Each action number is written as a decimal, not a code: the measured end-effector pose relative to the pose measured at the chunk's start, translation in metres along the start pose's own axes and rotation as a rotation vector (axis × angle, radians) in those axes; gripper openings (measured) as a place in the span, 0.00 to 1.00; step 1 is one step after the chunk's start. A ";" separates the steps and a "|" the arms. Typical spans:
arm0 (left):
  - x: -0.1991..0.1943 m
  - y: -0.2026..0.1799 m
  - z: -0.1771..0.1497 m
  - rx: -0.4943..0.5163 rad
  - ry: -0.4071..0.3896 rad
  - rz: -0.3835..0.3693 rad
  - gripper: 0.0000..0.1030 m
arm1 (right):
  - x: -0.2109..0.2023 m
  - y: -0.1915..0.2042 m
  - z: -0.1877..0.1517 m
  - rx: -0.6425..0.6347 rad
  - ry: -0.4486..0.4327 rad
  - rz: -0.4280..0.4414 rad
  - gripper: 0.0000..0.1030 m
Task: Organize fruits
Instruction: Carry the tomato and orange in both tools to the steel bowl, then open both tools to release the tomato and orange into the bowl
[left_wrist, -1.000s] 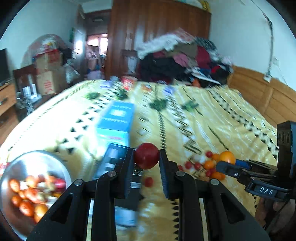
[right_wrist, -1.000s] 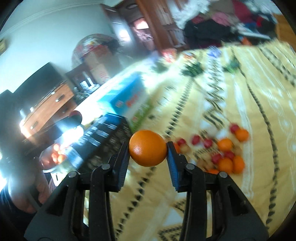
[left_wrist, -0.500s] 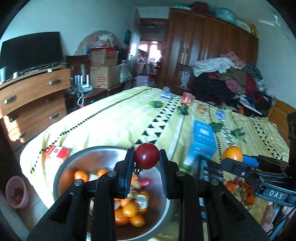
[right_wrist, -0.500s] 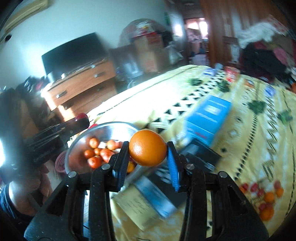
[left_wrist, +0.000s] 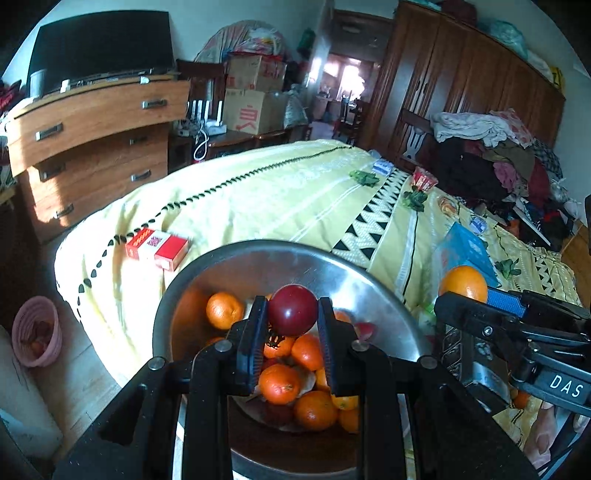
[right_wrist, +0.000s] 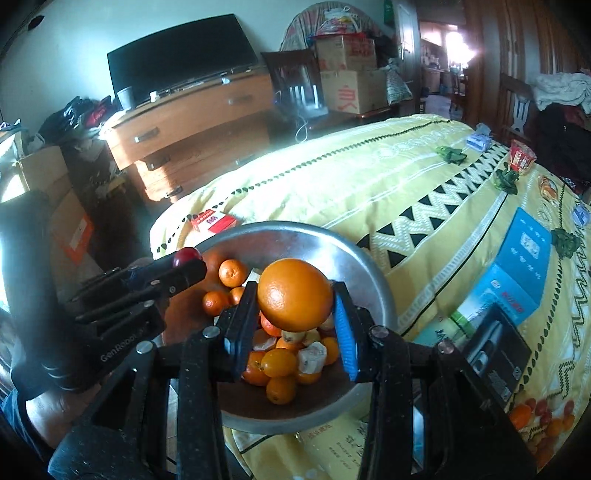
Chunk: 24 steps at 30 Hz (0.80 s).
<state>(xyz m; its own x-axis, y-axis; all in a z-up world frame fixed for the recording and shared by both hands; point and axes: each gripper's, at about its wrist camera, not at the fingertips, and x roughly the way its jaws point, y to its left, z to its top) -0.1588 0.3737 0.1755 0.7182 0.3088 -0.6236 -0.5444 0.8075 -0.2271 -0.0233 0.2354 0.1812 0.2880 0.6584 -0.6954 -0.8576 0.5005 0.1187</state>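
Bowl (left_wrist: 365, 280), steel, sits at the near edge of the yellow bedspread (left_wrist: 258, 199), part-full of small oranges (right_wrist: 280, 369) w/ bare wall on its far side. Left gripper (left_wrist: 291, 321) pinches a red tomato (left_wrist: 292, 309) above it; right gripper (right_wrist: 295, 310) clamps a big orange (right_wrist: 294, 294) over the same bowl, alongside. Red box (left_wrist: 157, 248) lies just beyond the rim; wooden dresser (left_wrist: 92, 147) & TV (right_wrist: 181, 70) stand past the bed.
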 end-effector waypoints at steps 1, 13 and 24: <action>0.003 0.002 -0.002 -0.003 0.007 0.003 0.26 | 0.005 0.001 -0.001 0.005 0.012 0.000 0.39; 0.028 0.017 -0.016 -0.023 0.081 0.015 0.26 | 0.051 0.010 -0.017 0.058 0.153 0.034 0.39; 0.036 0.015 -0.018 -0.014 0.104 0.012 0.26 | 0.062 0.008 -0.024 0.084 0.192 0.036 0.39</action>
<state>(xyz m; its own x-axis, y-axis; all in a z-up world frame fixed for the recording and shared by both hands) -0.1495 0.3880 0.1361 0.6633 0.2639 -0.7003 -0.5589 0.7970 -0.2290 -0.0224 0.2669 0.1216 0.1647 0.5617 -0.8108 -0.8248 0.5292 0.1992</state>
